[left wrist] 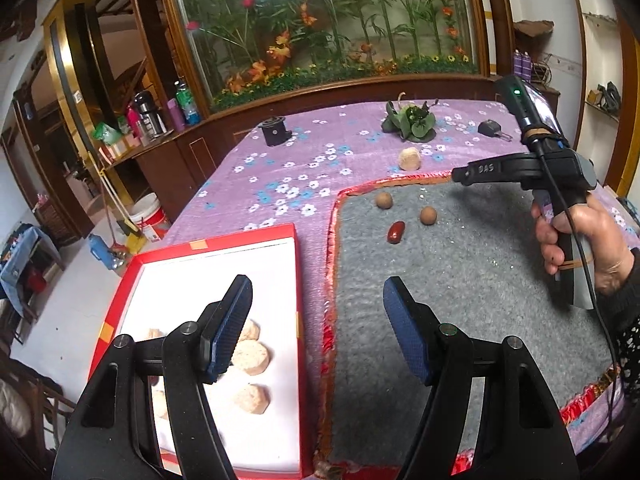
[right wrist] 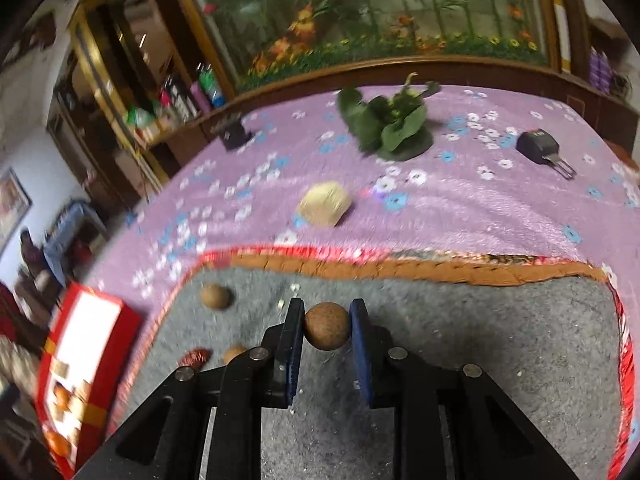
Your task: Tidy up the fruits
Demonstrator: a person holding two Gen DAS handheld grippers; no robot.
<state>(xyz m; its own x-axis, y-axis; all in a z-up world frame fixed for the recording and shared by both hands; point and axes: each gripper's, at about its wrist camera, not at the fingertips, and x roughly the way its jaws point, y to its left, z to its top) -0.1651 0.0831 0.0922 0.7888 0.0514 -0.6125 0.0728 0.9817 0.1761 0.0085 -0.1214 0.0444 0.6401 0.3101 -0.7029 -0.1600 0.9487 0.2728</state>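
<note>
**A longan caught between the right pads, the box waiting off to the left**

The right gripper has closed on a round brown longan, pinching it at the very tips of its blue pads, above the grey felt mat. The grip looks thin: the fruit sits at the far end of the fingers rather than deep between them, so I'd keep the squeeze steady and avoid any quick swing, since a smooth ball like this could squirt out.

Ahead and left of that gripper lies another longan; closer in on its left are a red date and a third longan, partly hidden behind the finger. Further ahead, past the mat's red edge, a pale lumpy fruit rests on the purple flowered cloth covering the desk.

The red box is well off to the left, already holding several pieces. To finish well, carry the longan low across the mat, bring it over the white floor of the box, and only let go close to the bottom so it doesn't roll.

The left gripper hangs open and empty, its left finger over the box.
</note>
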